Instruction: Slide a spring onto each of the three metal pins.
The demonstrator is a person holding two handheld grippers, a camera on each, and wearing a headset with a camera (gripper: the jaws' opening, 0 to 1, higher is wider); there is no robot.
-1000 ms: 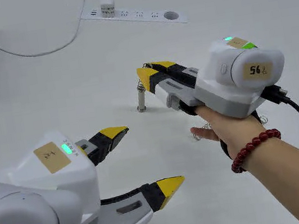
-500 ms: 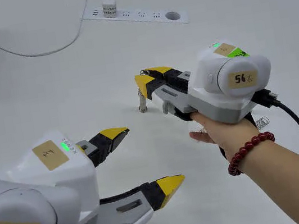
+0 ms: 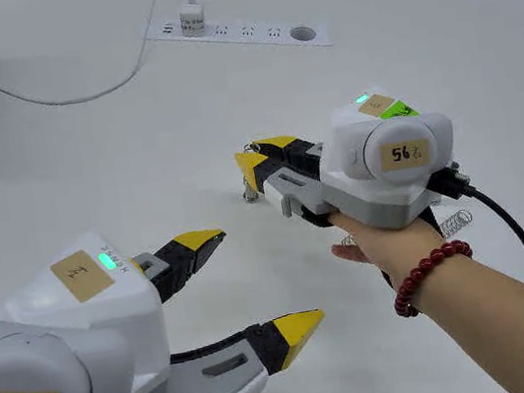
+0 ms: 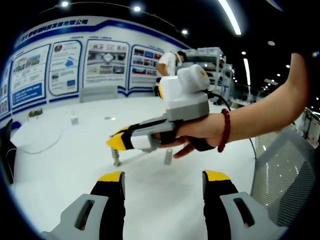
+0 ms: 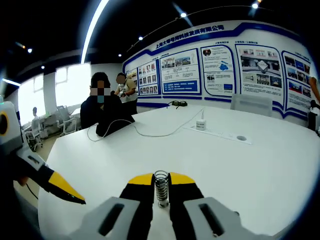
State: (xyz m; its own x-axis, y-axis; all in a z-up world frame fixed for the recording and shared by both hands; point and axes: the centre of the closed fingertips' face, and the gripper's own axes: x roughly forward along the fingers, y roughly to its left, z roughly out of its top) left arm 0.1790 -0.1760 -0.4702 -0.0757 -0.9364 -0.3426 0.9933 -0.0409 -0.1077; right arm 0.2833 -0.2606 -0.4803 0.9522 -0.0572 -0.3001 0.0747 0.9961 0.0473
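Observation:
My right gripper [image 3: 254, 158] is shut on a small coil spring [image 5: 160, 186], held upright between its yellow tips. It hangs just over a metal pin [image 3: 251, 194] standing on the white table; the pin's base shows below the jaws and its top is hidden. The left gripper view shows that pin [image 4: 116, 159] under the right gripper [image 4: 118, 142], and a second pin [image 4: 168, 156] behind the hand. Two loose springs [image 3: 456, 223] [image 3: 349, 241] lie by the right wrist. My left gripper [image 3: 250, 280] is open and holds nothing, at the lower left.
A white power strip [image 3: 236, 29] with a plugged charger and a cable [image 3: 76, 94] lies at the far side of the table. The right gripper's black cord [image 3: 518, 236] trails to the right. People stand beyond the table's far edge [image 5: 105, 107].
My right gripper has moved left and down with the spring, so its tips now cover the top of the pin. The left gripper has stayed where it was.

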